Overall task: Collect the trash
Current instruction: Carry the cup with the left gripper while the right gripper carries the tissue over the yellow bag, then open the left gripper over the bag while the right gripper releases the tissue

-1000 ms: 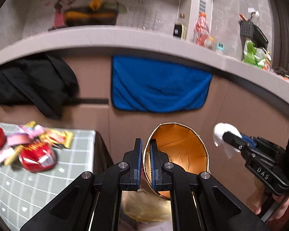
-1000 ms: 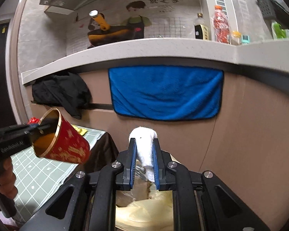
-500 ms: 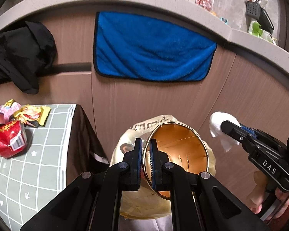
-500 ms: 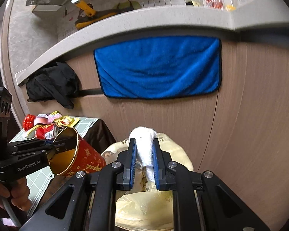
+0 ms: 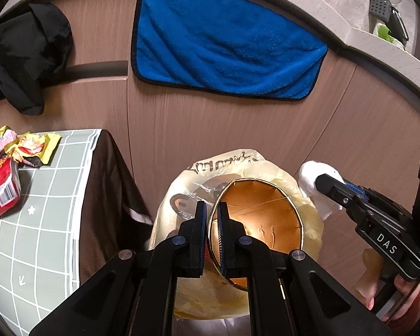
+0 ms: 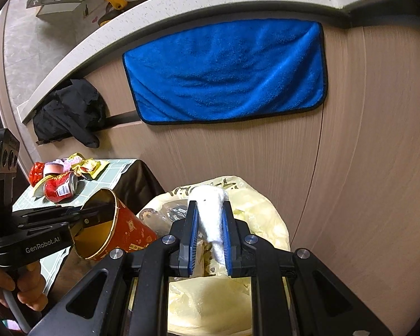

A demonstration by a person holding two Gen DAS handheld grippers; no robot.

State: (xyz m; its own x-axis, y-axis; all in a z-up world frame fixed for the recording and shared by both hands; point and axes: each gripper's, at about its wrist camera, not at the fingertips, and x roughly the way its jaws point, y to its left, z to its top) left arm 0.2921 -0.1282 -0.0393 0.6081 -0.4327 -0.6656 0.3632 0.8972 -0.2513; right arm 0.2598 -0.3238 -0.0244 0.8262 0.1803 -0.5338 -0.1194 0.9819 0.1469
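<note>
Left claw (image 5: 212, 219) clamped on rim of red paper cup (image 6: 117, 231), held over yellow trash bag (image 5: 308, 196). Right claw (image 6: 209, 229) clamped on white tissue (image 6: 210, 212), above same bag.

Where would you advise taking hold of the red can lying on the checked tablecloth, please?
Grip the red can across its round body, coming from above: it lies on its side on the tablecloth with wrappers crowding behind it, so only the top is free.

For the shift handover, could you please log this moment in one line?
left gripper: holds paper cup | right gripper: holds tissue | both over trash bag
</note>
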